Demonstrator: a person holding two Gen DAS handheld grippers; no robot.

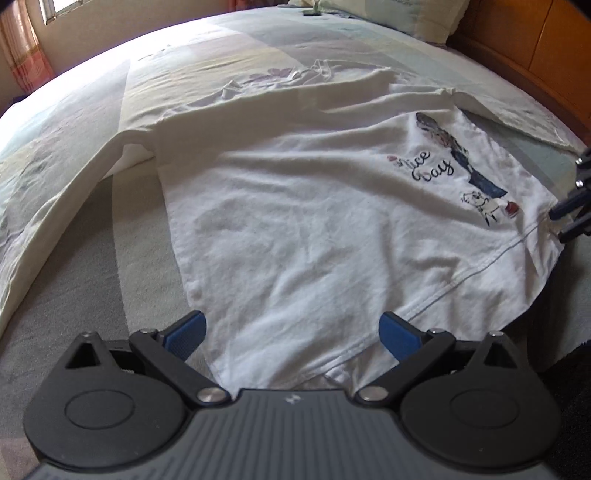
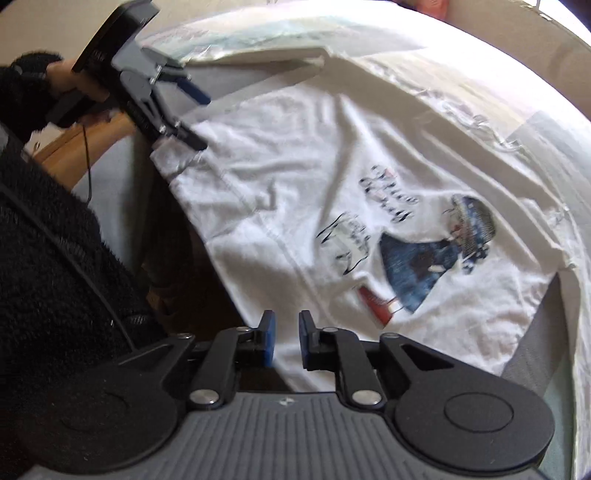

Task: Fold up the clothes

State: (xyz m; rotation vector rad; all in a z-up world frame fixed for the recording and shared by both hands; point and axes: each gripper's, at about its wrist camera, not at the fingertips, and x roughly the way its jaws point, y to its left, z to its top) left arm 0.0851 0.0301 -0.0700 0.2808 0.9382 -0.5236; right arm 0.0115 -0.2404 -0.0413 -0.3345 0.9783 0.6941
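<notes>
Left wrist view: a white T-shirt [image 1: 295,221] lies spread on a bed [image 1: 92,229], its hem at the near edge and its printed picture with lettering [image 1: 458,166] toward the far right. The left gripper [image 1: 293,332] hangs over the near hem, jaws spread wide, blue pads [image 1: 184,332] apart, nothing pinched. At the right edge the dark fingertips of the right gripper [image 1: 569,221] sit at the shirt's near right corner; contact is hard to judge there. A pillow [image 1: 388,14] lies at the far end, beside a wooden headboard [image 1: 535,44]. Right wrist view, slightly blurred: the right gripper [image 2: 287,341] hangs above the shirt's near edge, its jaws only a narrow gap apart with no cloth between the pads. The T-shirt [image 2: 332,166] fills the middle, print [image 2: 424,251] nearest. Far left, a hand [image 2: 70,81] in a fuzzy black sleeve [image 2: 44,240] holds the left gripper [image 2: 201,122], fingers spread over the shirt's corner.
</notes>
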